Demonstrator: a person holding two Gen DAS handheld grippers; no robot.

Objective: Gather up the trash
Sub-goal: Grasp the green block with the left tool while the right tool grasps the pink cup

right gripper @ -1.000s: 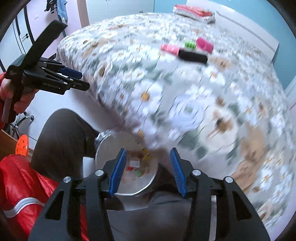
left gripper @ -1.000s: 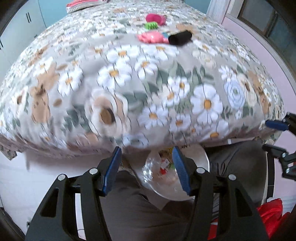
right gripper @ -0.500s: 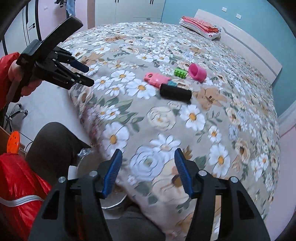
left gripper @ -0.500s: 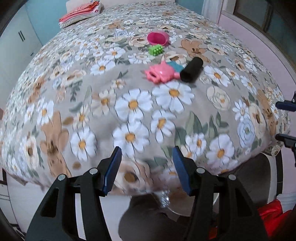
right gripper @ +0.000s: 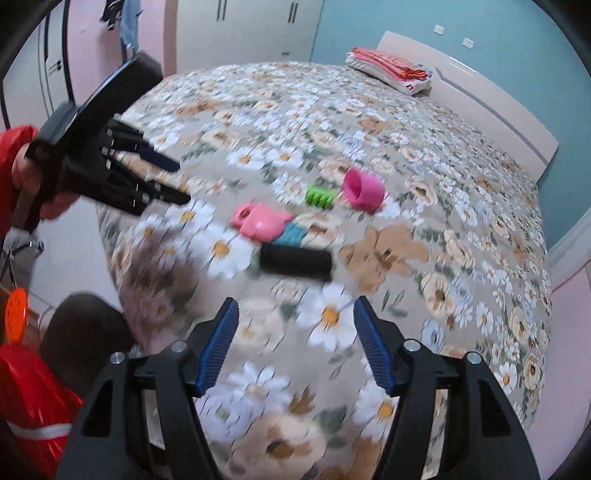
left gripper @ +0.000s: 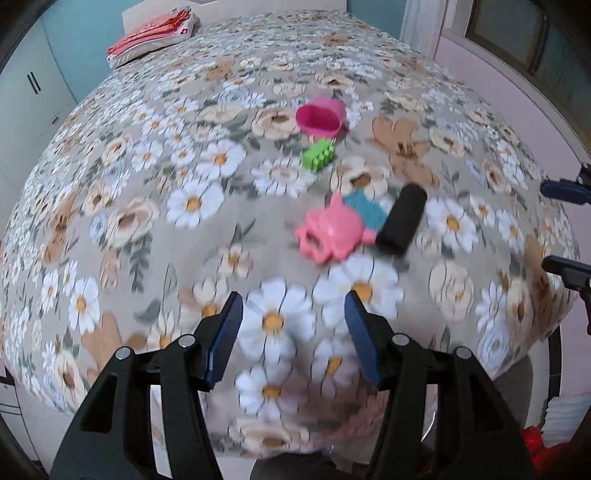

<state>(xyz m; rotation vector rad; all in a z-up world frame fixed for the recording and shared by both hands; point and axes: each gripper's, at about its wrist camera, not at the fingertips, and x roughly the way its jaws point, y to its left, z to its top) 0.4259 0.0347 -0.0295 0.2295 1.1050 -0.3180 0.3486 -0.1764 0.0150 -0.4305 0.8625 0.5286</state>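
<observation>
A cluster of small things lies on the floral bedspread: a pink cup on its side, a green toothed block, a pink plastic toy, a teal piece and a black cylinder. My left gripper hangs open over the near part of the bed, short of the pink toy, with nothing in it. My right gripper hovers just short of the black cylinder; its jaws are opening and nothing is between them. The left gripper also shows at the left of the right wrist view.
Folded red cloth lies at the head of the bed by a white headboard. A person's dark trouser leg and a red bag are below the bed's near edge. White wardrobes stand behind.
Both grippers rose from over a metal bowl of wrappers on the person's lap and moved forward over the bed. The bowl dropped out of view. The right jaws spread wider.
</observation>
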